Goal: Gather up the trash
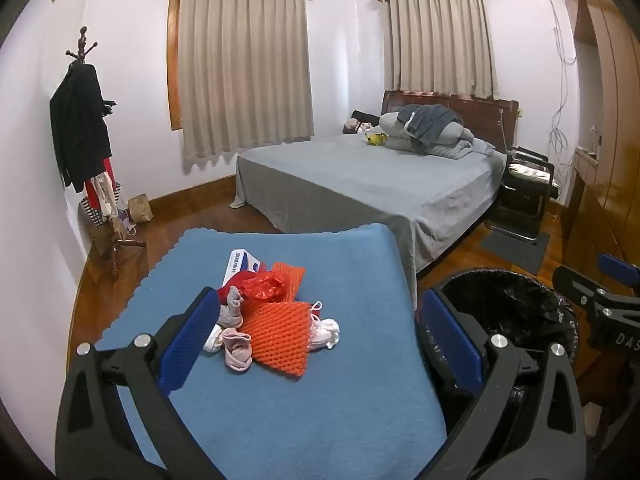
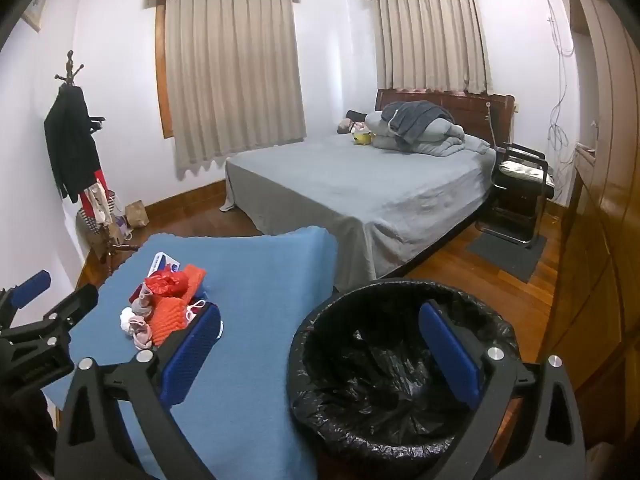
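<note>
Bedroom, blue cloth-covered table (image 1: 320,380) under both tongs. Trash pile (image 1: 268,312) lies dead ahead of our left gripper (image 1: 320,344), between its spread, empty jaws and slightly toward the left pad. Our right gripper (image 2: 320,356), also spread and empty, sits over the bin (image 2: 312,340), pile well off to its left, so we judge left is nearer. Orange foam netting (image 1: 276,340) looks ribbed and springy, its long edge running diagonally away; crinkly red plastic bag (image 1: 266,286), soft wadded tissues (image 1: 238,348), a flat box (image 1: 244,262) behind. Bin has a glossy black liner, just right of the left gripper.
</note>
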`<state>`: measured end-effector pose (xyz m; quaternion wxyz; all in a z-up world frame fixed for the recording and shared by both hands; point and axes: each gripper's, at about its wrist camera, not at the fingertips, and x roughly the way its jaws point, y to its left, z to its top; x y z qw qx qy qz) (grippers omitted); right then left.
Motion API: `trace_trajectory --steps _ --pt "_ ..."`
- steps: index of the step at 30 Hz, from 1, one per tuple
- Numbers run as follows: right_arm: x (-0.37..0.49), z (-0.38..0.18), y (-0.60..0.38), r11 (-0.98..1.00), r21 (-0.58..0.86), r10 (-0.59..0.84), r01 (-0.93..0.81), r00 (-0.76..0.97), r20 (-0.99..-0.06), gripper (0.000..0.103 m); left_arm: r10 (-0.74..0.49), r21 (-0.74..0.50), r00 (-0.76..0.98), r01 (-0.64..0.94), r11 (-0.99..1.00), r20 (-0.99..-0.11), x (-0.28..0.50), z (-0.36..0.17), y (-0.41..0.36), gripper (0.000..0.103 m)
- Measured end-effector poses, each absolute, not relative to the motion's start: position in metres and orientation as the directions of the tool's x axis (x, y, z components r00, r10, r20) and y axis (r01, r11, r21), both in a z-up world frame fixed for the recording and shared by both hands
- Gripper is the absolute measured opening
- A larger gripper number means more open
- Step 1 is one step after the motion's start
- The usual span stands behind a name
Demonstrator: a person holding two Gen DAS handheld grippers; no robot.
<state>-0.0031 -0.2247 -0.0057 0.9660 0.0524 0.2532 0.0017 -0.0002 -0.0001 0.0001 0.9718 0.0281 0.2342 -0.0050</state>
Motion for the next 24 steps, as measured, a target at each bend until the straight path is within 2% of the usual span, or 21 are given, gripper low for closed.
trace_trajectory --steps 24 --pt "-0.0011 -0.0068 -0.222 0.995 0.099 0.026 0.025 0.877 -0.479 0.097 0.006 0.049 0.891 0.018 0.999 -0.454 0.0026 -0.001 0.001 0.098"
